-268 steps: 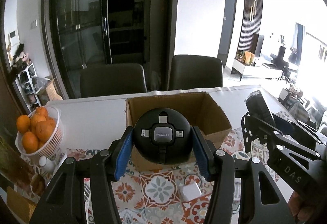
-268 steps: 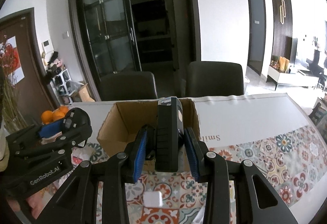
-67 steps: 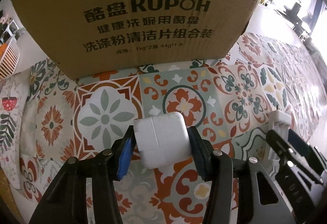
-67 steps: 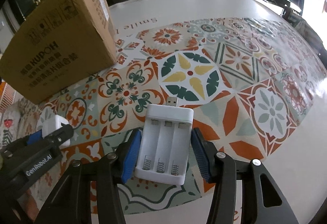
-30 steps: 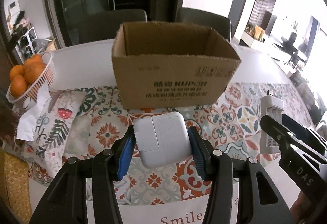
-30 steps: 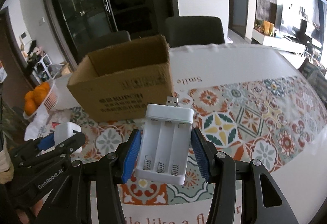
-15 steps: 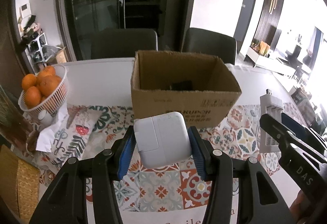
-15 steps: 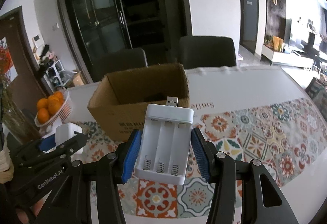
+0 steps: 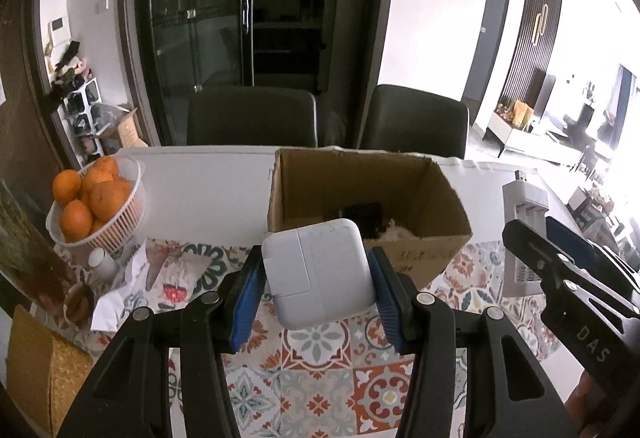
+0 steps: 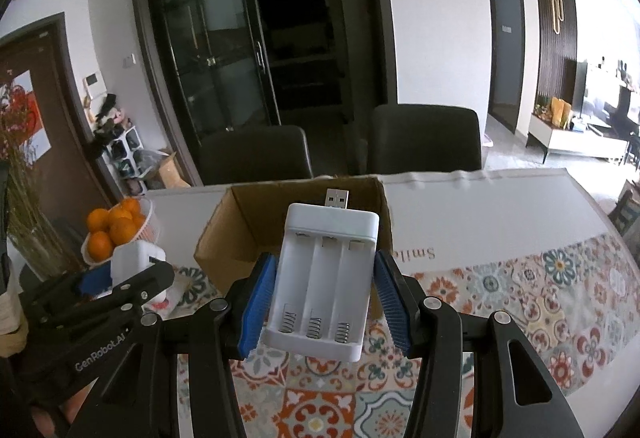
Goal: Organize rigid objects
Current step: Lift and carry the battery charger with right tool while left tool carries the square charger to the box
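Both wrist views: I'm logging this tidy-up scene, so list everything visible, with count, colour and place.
power adapter: one, white, clamped in the left gripper
battery charger: one, white, empty slots, USB plug forward, clamped in the right gripper
cardboard box: one, brown, open, on the table ahead; something dark inside
oranges: several, orange, in a white basket at the table's left
table: one, white top, patterned tile mat on the near part
printed cloth: one, white with leaf print, below the basket
chairs: two, dark, behind the table
glass-door cabinet: one, black, against the wall
left gripper: one, black with blue pads
right gripper: one, black with blue pads
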{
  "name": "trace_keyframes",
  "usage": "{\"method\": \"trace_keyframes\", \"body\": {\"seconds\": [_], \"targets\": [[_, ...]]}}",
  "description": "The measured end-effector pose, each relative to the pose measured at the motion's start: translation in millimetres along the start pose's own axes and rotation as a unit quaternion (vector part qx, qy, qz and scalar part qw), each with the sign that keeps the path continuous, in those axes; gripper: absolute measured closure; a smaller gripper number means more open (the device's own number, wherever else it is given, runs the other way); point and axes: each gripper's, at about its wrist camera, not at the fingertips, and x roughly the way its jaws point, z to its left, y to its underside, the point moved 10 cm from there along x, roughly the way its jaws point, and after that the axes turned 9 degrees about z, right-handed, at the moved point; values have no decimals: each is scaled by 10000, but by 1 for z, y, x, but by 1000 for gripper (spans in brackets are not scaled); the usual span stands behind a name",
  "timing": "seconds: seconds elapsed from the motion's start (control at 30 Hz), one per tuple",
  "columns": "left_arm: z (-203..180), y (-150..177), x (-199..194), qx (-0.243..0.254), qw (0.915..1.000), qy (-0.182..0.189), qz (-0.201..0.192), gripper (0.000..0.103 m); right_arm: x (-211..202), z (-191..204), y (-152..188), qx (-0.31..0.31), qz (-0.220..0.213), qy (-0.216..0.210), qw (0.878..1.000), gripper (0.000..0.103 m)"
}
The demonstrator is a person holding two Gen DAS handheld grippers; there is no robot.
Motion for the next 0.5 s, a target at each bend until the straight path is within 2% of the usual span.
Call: {"method": "trace_keyframes", "body": {"seconds": [0.23, 0.5], "targets": [[-4, -24, -1, 40, 10000, -14, -68, 52, 5, -3, -22, -89, -45, -6, 9999, 51], [-3, -50, 4, 190, 9998, -70, -85, 52, 17, -3, -43, -202, 90, -39, 9997, 51]]}}
